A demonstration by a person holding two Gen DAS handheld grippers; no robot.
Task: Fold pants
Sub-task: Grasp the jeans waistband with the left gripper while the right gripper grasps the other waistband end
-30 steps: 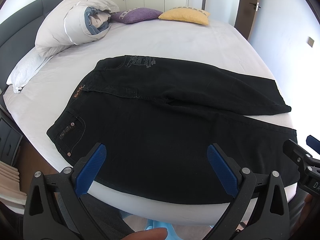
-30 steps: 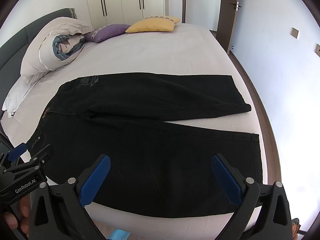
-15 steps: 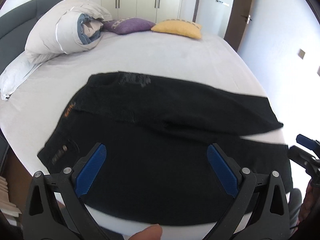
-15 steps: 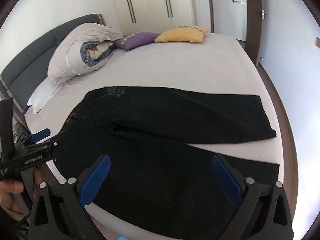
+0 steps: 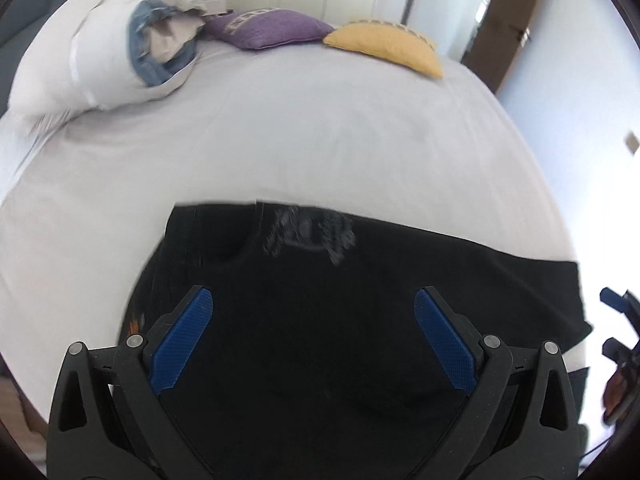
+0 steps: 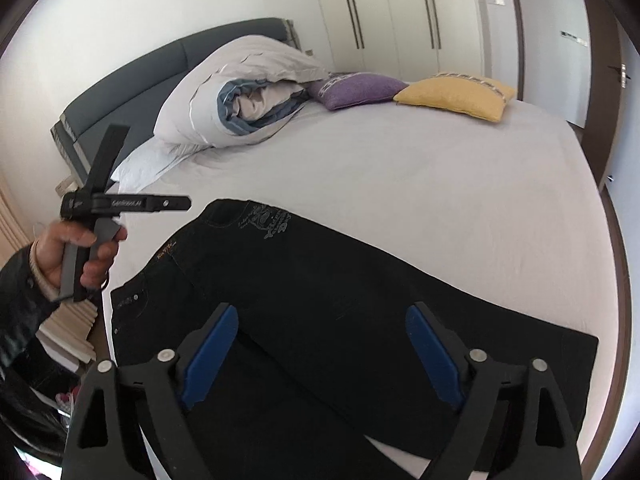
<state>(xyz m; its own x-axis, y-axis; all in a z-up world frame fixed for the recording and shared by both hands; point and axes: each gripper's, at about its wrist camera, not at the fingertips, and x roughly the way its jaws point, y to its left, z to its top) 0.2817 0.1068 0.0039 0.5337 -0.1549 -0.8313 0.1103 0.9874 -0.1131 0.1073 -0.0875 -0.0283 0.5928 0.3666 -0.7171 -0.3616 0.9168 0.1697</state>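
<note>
Both hand-held grippers — left [image 5: 313,344] apart, right [image 6: 322,354] closing on nothing — hover over the black pants [image 6: 340,312], lying unfolded on the bed [image 6: 400,184]; folding not yet begun.

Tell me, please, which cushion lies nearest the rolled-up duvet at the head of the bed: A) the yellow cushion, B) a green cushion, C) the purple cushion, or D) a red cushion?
C: the purple cushion lies right beside the rolled duvet, with the yellow cushion on its far side, further from the duvet.
</note>
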